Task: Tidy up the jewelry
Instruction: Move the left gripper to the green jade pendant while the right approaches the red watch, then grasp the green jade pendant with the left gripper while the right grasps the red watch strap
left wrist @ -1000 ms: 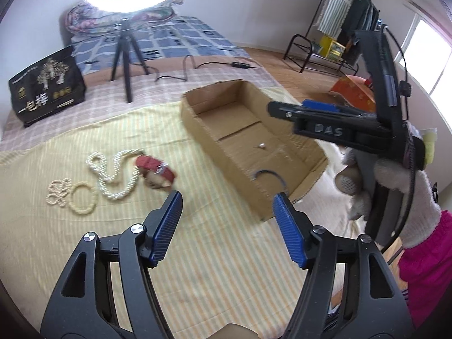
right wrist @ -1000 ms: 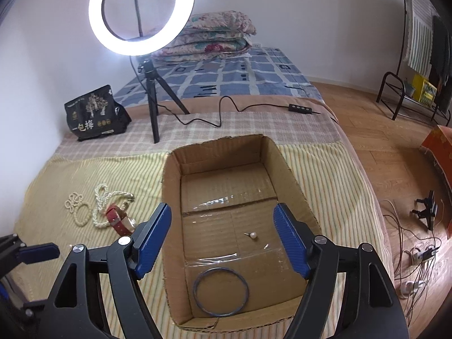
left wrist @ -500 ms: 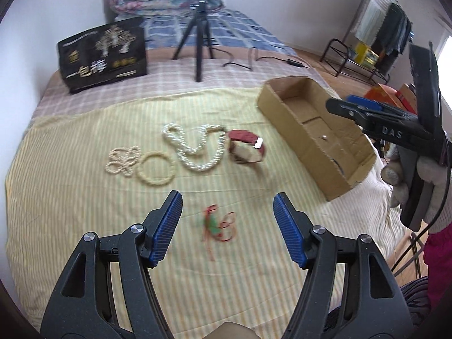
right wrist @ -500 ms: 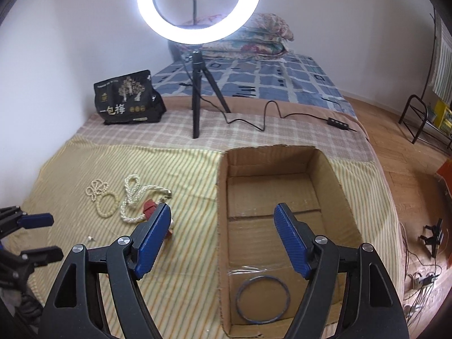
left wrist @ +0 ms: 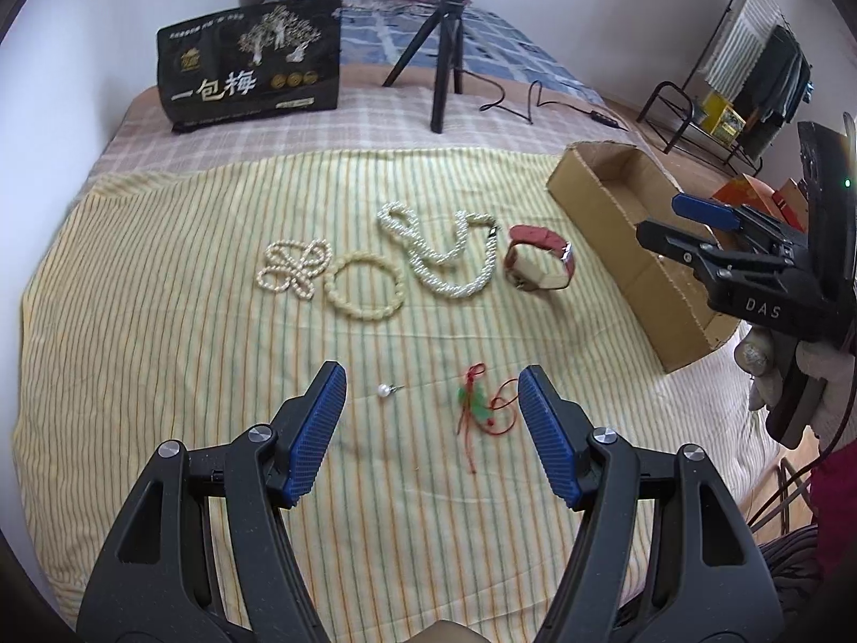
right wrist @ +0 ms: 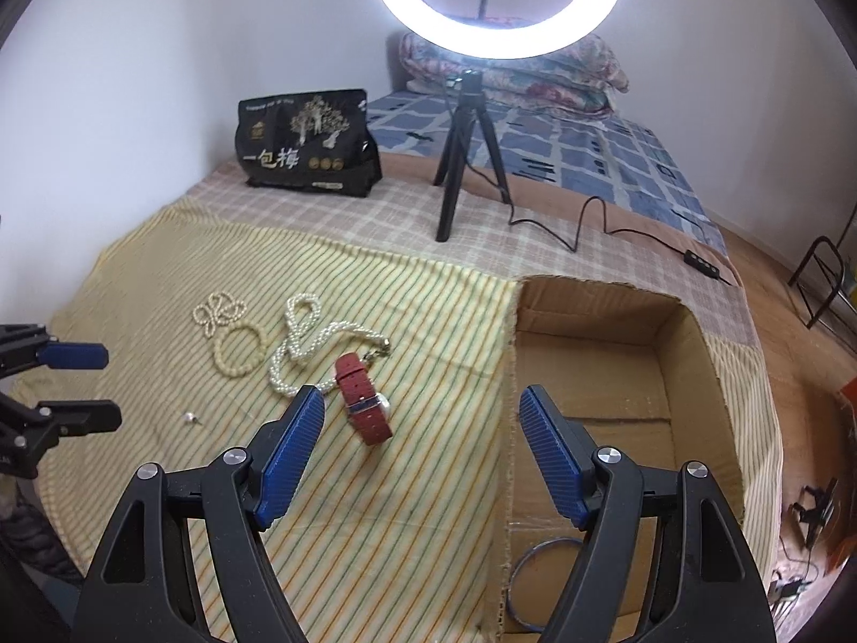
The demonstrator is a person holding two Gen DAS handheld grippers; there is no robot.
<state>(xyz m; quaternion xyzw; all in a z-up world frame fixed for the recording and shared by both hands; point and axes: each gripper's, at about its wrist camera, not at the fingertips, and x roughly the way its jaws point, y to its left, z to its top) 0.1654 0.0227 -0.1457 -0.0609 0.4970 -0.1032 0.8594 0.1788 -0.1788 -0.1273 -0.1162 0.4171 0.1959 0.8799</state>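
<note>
On the striped yellow cloth lie a pearl earring (left wrist: 384, 389), a red-and-green cord charm (left wrist: 478, 408), a red-strap watch (left wrist: 540, 263), a pearl necklace (left wrist: 442, 257), a bead bracelet (left wrist: 366, 289) and a small pearl knot (left wrist: 293, 274). My left gripper (left wrist: 431, 407) is open and empty, just above the earring and charm. My right gripper (right wrist: 420, 436) is open and empty, over the cardboard box's left wall (right wrist: 506, 402), with the watch (right wrist: 364, 399) just ahead of its left finger. A dark bangle (right wrist: 538, 576) lies in the box.
A ring light on a black tripod (left wrist: 444, 53) and a black snack bag (left wrist: 252, 61) stand at the far side of the bed. A cable (right wrist: 589, 225) runs right from the tripod. The box (left wrist: 632, 236) sits at the cloth's right edge, near the bed edge.
Both grippers swung left, away from the box. The left one now faces the jewelry on the cloth, with the earring and cord charm near its fingers. Both stayed open.
</note>
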